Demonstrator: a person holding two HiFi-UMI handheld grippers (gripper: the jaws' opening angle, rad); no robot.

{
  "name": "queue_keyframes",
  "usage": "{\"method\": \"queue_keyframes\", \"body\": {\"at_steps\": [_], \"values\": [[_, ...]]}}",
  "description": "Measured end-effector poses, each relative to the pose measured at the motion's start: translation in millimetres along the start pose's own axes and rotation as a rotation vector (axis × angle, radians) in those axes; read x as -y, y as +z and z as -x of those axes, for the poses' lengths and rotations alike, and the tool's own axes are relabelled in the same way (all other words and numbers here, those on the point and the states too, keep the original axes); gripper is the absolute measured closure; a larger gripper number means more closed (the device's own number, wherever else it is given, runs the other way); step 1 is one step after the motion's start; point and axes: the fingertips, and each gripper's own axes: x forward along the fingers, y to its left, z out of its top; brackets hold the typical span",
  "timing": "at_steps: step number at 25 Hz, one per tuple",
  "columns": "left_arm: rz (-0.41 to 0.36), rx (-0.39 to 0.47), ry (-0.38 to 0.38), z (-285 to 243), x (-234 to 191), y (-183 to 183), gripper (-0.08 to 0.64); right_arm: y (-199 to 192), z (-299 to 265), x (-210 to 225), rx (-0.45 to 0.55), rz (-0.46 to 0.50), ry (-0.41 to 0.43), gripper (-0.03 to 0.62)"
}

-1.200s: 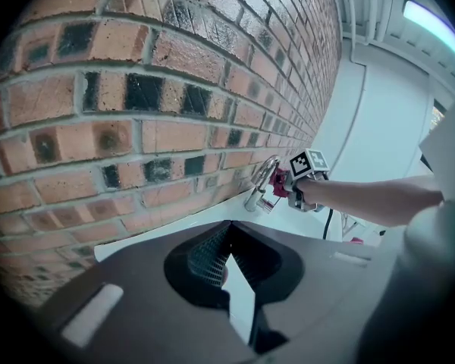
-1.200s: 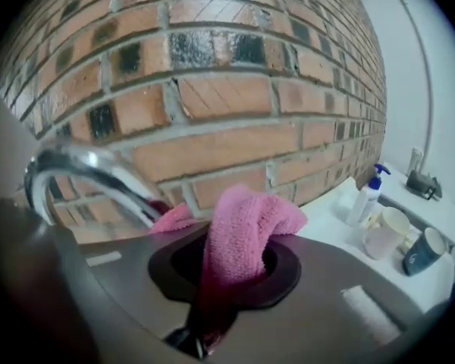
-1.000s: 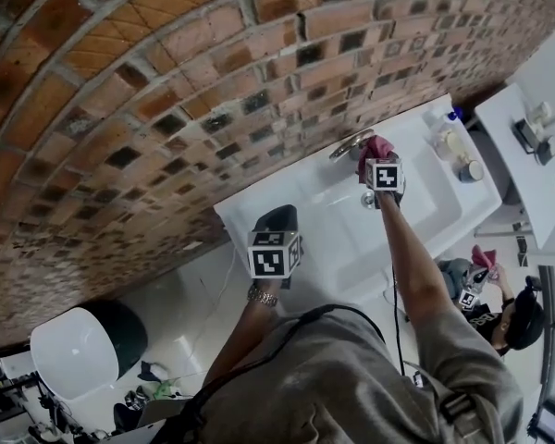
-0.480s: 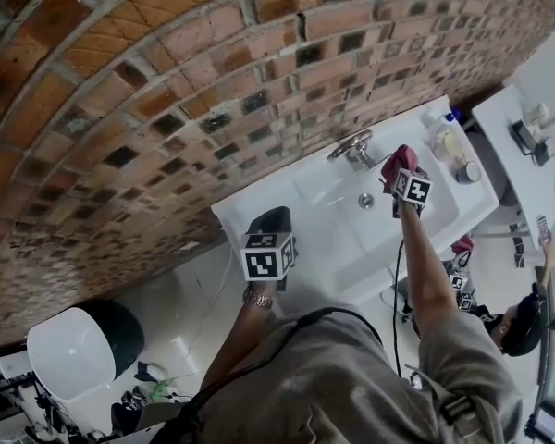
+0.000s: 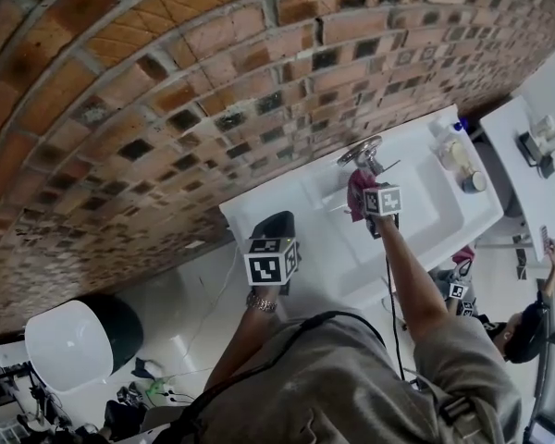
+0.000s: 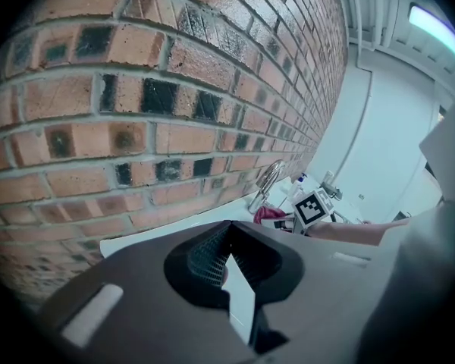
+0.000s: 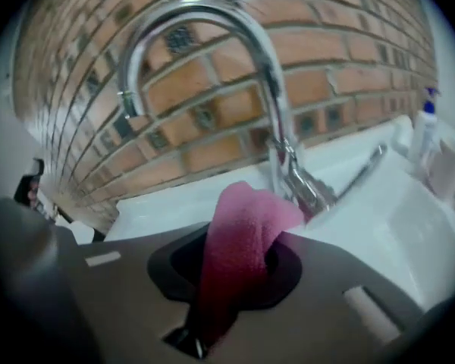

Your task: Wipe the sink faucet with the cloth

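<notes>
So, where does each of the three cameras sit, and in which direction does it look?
Head view: on the person's head, facing steeply down at the white sink; left forearm, right forearm, left gripper and right gripper show.
Left gripper view: on the left gripper, looking along its shut jaws across the sink; the right forearm shows.
Right gripper view: on the right gripper, looking up at the faucet; jaws shut on the pink cloth, no arm shows.
Shared: all three show faucet and pink cloth.
</notes>
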Motion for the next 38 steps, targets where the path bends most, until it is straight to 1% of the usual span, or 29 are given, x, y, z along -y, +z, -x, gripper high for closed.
{"method": "queue_keyframes", "body": {"at_steps": [1,2,4,5,6,7,10,13,15,17,19,20,21,24,25,27,29,30,31,32,33,36,38], "values": [[0.002,0.002,0.003,1,-1,0,0.541,10,6,-3,0.019,0.020,-0.012,0.532],[0.004,0.005,0.007,1,-3,1,0.541,21,13,5,0.055,-0.009,-0.057,0.533],[0.007,0.010,0.013,3,-5,2,0.541,41,27,39,0.142,-0.130,-0.166,0.532],[0.007,0.011,0.015,3,-5,2,0.541,48,30,55,0.169,-0.170,-0.204,0.533],[0.006,0.011,0.015,4,-5,2,0.541,52,30,67,0.178,-0.189,-0.224,0.532],[0.005,0.010,0.014,4,-5,1,0.542,54,28,75,0.174,-0.196,-0.224,0.532],[-0.007,-0.001,0.007,4,-1,-2,0.542,59,15,79,0.176,-0.215,-0.169,0.532],[-0.019,-0.005,0.000,4,4,-2,0.541,66,13,79,0.152,-0.185,-0.147,0.532],[-0.023,-0.003,-0.002,4,5,0,0.543,69,14,74,0.154,-0.185,-0.104,0.532],[-0.029,-0.001,-0.007,5,7,1,0.541,74,19,73,0.206,-0.206,-0.041,0.532],[-0.038,0.002,-0.016,5,11,2,0.541,92,32,72,0.296,-0.213,0.022,0.532],[-0.042,0.003,-0.020,5,13,3,0.542,103,40,69,0.329,-0.200,0.052,0.532],[-0.044,0.005,-0.025,5,15,4,0.541,111,47,65,0.340,-0.169,0.070,0.535],[-0.044,0.010,-0.042,6,20,3,0.541,124,66,52,0.332,-0.031,0.078,0.534],[-0.044,0.010,-0.047,6,22,3,0.541,128,74,47,0.348,-0.010,0.083,0.534],[-0.049,0.013,-0.055,6,26,4,0.541,143,92,37,0.432,-0.015,0.121,0.534],[-0.053,0.015,-0.064,8,30,4,0.541,162,113,18,0.542,-0.058,0.219,0.532],[-0.055,0.017,-0.068,9,31,4,0.541,170,121,4,0.580,-0.071,0.275,0.532],[-0.057,0.018,-0.071,10,32,3,0.541,176,125,-12,0.597,-0.064,0.318,0.532],[-0.057,0.020,-0.072,11,32,3,0.541,179,125,-28,0.600,-0.040,0.336,0.532],[-0.057,0.023,-0.072,12,32,3,0.541,182,122,-42,0.596,-0.008,0.330,0.532],[-0.062,0.035,-0.071,16,32,5,0.541,180,116,-61,0.607,0.056,0.257,0.532],[-0.065,0.041,-0.072,18,32,6,0.541,173,112,-75,0.592,0.112,0.254,0.532]]}}
